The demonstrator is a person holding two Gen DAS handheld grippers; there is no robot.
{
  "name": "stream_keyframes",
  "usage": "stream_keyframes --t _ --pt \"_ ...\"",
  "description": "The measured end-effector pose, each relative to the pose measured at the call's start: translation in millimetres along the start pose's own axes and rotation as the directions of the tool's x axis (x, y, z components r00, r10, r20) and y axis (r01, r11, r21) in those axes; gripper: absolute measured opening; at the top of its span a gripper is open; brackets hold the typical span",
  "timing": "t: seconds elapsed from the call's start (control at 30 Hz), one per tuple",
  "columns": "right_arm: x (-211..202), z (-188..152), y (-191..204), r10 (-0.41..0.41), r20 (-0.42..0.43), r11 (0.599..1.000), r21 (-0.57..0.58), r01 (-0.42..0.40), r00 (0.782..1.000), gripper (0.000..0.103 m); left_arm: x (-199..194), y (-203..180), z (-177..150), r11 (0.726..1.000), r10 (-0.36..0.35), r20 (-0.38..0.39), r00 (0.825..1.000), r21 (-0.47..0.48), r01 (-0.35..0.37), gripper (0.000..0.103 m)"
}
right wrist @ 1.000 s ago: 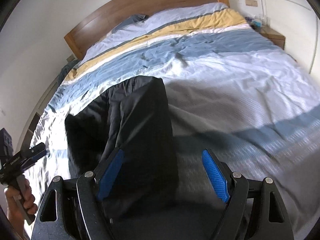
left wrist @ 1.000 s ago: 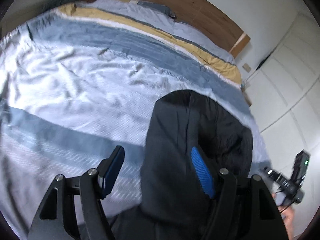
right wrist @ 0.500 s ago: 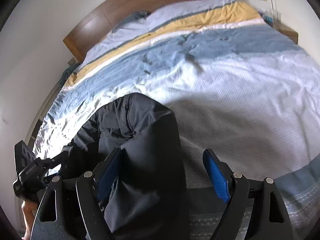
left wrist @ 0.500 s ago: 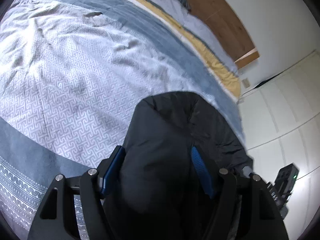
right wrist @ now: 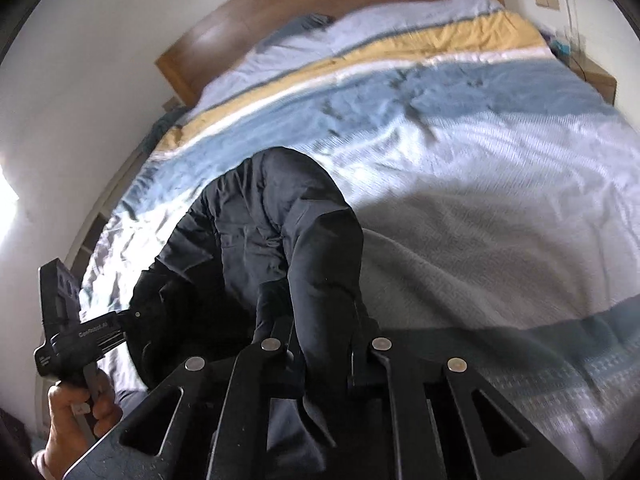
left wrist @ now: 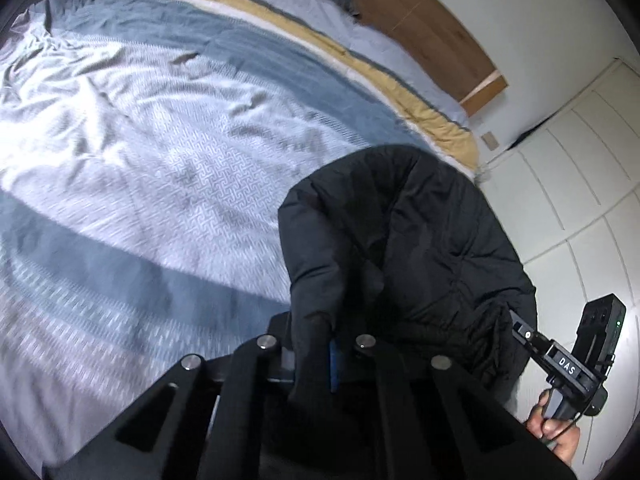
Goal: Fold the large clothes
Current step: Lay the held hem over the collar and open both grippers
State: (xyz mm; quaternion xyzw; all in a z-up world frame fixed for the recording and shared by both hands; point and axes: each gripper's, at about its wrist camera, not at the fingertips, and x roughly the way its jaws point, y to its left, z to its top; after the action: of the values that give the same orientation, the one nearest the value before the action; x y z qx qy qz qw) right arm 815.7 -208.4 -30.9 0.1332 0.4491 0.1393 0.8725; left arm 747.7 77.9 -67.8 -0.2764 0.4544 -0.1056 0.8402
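Note:
A black padded jacket (left wrist: pixel 400 240) lies bunched near the edge of the bed, also seen in the right wrist view (right wrist: pixel 272 232). My left gripper (left wrist: pixel 324 344) has its jaws closing onto a fold of the jacket; fabric fills the gap and only a sliver of blue pad shows. My right gripper (right wrist: pixel 320 332) is likewise closing on another fold, with the cloth pinched between its fingers. Each gripper grips its own side of the garment. The jacket's lower part is hidden behind the gripper bodies.
The bed's striped duvet (left wrist: pixel 160 140) in white, blue and yellow spreads wide beyond the jacket. A wooden headboard (right wrist: pixel 320 12) stands at the far end. White wardrobe doors (left wrist: pixel 580 180) are close on one side, a nightstand (right wrist: pixel 596 76) on the other. A hand (right wrist: pixel 76 420) holds the left gripper's handle.
Both grippers went from wide open around the jacket's folds to closed on them. The jacket has bunched up between them and both views have shifted slightly over the bed.

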Motion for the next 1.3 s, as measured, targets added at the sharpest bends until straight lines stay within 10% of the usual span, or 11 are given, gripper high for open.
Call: stream_keyframes --t 0.57,0.93,1.3 --pt "-148.2 -129.4 14.7 0.147 0.11 0.988 -0.073 -0.14 0.983 0.012 -161.8 16.4 -134.8 0.988 -0.153 0.074 0.986 0.017 0.152 0.008" --pt "-144.7 -213.0 -7.2 0.079 0.015 0.991 -0.111 -0.077 0.997 0.014 -191.0 24.3 -208.8 0.986 -0.042 0.038 0.998 0.164 0.035 0.012" --pt "-181.3 -238.7 -22.5 -0.018 -0.024 0.993 -0.114 0.015 1.0 0.042 -265.0 35.6 -235.6 0.978 0.081 0.083 0.993 0.188 -0.095 0.013"
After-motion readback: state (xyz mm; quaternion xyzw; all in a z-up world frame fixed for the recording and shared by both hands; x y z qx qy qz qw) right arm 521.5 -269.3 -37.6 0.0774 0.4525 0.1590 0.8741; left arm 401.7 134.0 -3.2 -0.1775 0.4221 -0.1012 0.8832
